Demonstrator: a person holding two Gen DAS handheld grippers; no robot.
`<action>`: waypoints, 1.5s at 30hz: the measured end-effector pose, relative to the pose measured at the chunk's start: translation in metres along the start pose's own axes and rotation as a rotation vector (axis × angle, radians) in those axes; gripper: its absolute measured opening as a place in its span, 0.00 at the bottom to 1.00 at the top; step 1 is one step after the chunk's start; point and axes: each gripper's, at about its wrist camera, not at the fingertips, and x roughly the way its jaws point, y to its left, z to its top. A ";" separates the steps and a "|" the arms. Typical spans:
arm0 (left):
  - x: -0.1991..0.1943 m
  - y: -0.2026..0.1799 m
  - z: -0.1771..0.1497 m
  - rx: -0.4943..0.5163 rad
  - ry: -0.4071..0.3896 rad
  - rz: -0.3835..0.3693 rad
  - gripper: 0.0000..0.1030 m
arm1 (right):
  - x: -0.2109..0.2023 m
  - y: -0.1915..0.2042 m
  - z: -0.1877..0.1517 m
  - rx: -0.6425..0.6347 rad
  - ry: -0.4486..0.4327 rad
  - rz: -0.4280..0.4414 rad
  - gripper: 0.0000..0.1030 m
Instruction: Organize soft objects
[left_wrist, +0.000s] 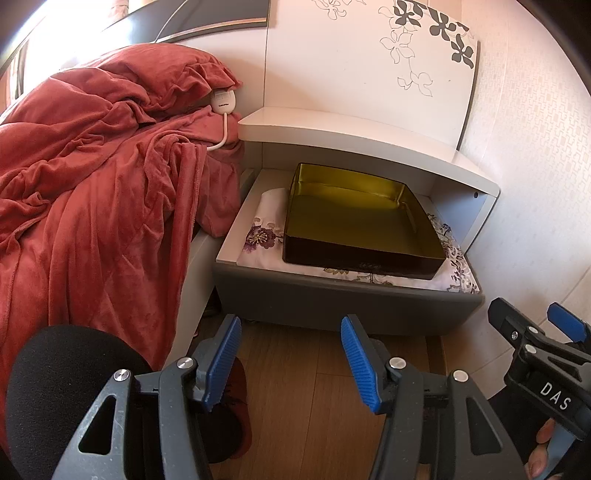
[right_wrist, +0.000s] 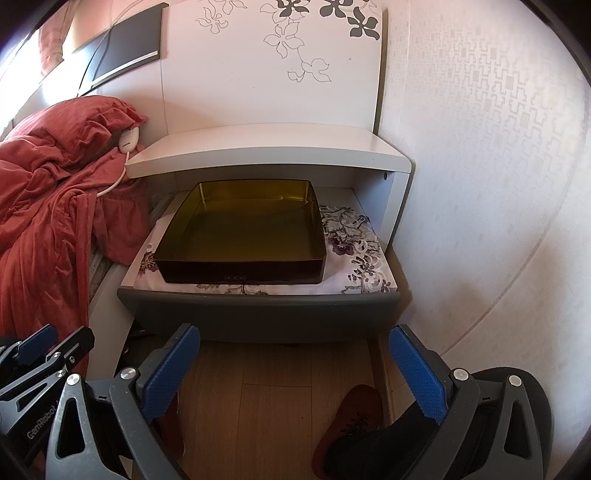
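Note:
A rumpled red blanket (left_wrist: 92, 192) (right_wrist: 44, 192) and red pillow (left_wrist: 166, 77) lie on the bed at the left. Beside it, an open grey drawer (left_wrist: 347, 299) (right_wrist: 258, 314) holds a folded white floral cloth (left_wrist: 258, 243) (right_wrist: 354, 243) with a dark, gold-lined box (left_wrist: 358, 225) (right_wrist: 247, 236) on top. My left gripper (left_wrist: 291, 358) hangs open over the wooden floor in front of the drawer, nothing between its blue pads. My right gripper (right_wrist: 295, 373) is likewise open and empty, just to the right of the left one (right_wrist: 40, 354).
A white controller on a cord (left_wrist: 223, 101) (right_wrist: 127, 140) rests at the pillow's edge. The white nightstand top (left_wrist: 351, 136) (right_wrist: 266, 147) overhangs the drawer. A wall (right_wrist: 480, 184) closes the right side. Red slippers (right_wrist: 351, 421) on a person's feet stand on the floor.

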 end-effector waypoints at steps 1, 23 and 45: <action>0.000 0.000 0.000 0.000 0.001 0.001 0.56 | 0.000 0.000 0.000 0.001 0.000 0.000 1.00; 0.003 0.003 -0.001 -0.004 0.019 -0.003 0.56 | 0.002 0.002 -0.002 -0.012 0.011 0.005 1.00; 0.024 0.021 0.005 -0.091 0.121 -0.089 0.64 | 0.032 0.019 0.004 -0.178 0.129 0.175 1.00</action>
